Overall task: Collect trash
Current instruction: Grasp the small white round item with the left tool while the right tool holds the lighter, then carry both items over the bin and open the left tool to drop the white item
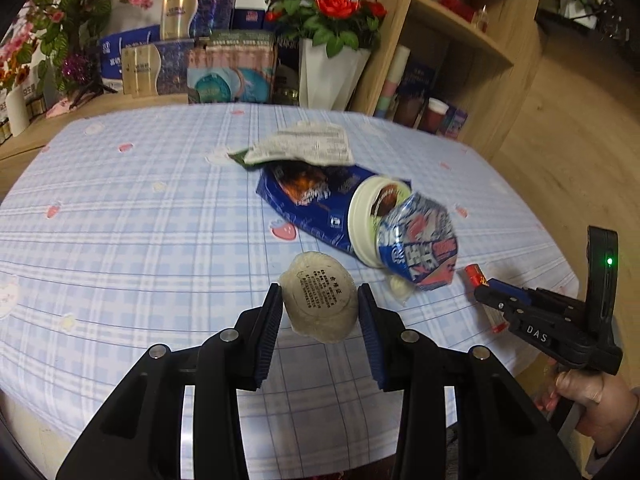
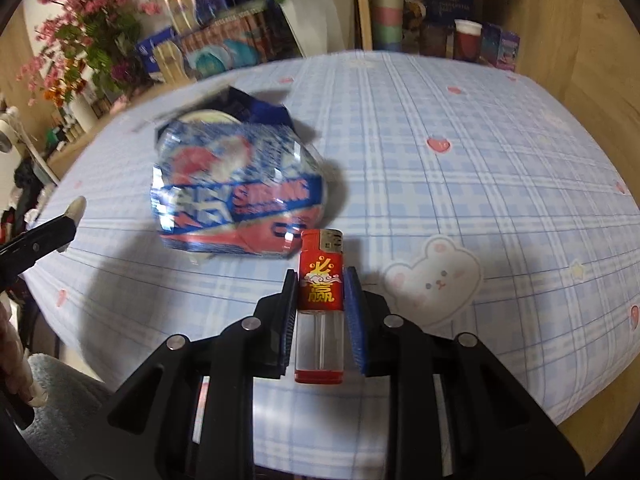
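1. Left wrist view: the table (image 1: 120, 216) under its blue checked cloth fills the frame, with the trash heaped right of centre
2. The blue snack bag (image 1: 316, 204) lies flat at centre with a printed paper (image 1: 304, 146) above it; a crumpled blue-and-red wrapper (image 1: 420, 240) covers its lower right end, over a white lid (image 1: 360, 220)
3. The left tool (image 1: 320, 312), lower centre, pinches a small round white packet (image 1: 320, 300) between its blue pads, apparently lifted just clear of the cloth
4. The right tool (image 2: 320, 300) grips a red lighter (image 2: 321, 280) that runs straight along its fingers, metal cap pointing away
5. The wrapper lies just up and left of the lighter, so the right hand looks nearer; both tools are full, so dropping off likely comes first
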`<state>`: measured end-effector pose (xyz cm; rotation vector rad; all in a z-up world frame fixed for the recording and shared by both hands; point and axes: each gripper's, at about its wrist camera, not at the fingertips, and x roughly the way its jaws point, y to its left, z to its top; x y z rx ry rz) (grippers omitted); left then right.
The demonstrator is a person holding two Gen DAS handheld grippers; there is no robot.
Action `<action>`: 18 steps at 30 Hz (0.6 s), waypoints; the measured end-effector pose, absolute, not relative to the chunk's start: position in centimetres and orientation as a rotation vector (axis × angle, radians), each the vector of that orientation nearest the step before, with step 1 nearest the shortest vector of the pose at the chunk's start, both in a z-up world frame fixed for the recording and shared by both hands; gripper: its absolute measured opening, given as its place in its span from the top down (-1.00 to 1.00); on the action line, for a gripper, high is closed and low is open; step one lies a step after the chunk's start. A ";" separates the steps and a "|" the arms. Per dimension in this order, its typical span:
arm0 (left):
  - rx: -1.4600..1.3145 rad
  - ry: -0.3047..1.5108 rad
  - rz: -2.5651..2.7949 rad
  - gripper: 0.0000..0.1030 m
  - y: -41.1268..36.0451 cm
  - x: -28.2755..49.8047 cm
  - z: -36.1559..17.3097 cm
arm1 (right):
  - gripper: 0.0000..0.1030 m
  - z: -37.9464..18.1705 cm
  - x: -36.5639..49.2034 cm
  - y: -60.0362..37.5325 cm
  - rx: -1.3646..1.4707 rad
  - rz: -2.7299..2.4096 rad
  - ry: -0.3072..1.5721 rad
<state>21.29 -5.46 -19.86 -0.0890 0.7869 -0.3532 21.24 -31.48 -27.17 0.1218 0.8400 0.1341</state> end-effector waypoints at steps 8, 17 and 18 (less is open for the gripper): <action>-0.099 0.715 -0.363 0.27 -4.3 18.0 -16.9 | 0.49 -23.7 18.3 -30.8 0.167 0.169 0.763; -0.134 0.655 -0.404 0.27 -2.9 13.0 -13.5 | 0.49 -19.9 14.1 -28.7 0.166 0.244 0.676; -0.135 0.649 -0.412 0.27 -2.8 12.3 -13.1 | 0.49 -19.5 13.4 -28.5 0.167 0.252 0.664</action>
